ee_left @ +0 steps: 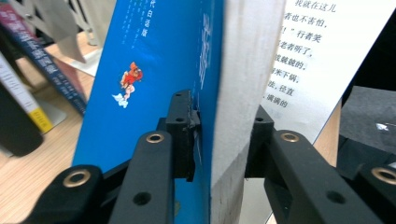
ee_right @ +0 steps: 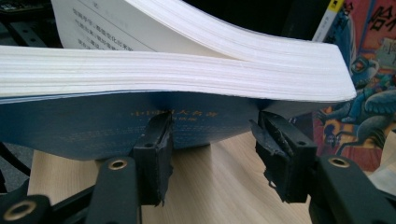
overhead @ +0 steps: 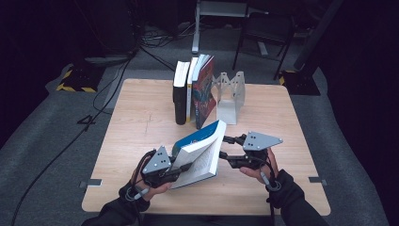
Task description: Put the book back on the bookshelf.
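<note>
Thick blue paperback [overhead: 200, 150], pages fanning, clamped in left hand-held gripper [overhead: 176, 165]; right hand-held gripper [overhead: 226, 148] apart

— What's around the work area on my feed?

— I see a light wooden table [overhead: 141, 122] on a grey carpeted floor [overhead: 42, 141], with the room beyond it very dark.

— Any furniture behind?

— I make out a dark chair [overhead: 263, 33] and a pale metal stand leg [overhead: 195, 28] at the far side. Black cables [overhead: 108, 89] trail across the carpet on the left, near a block with yellow-black hazard stripes [overhead: 75, 77].
</note>
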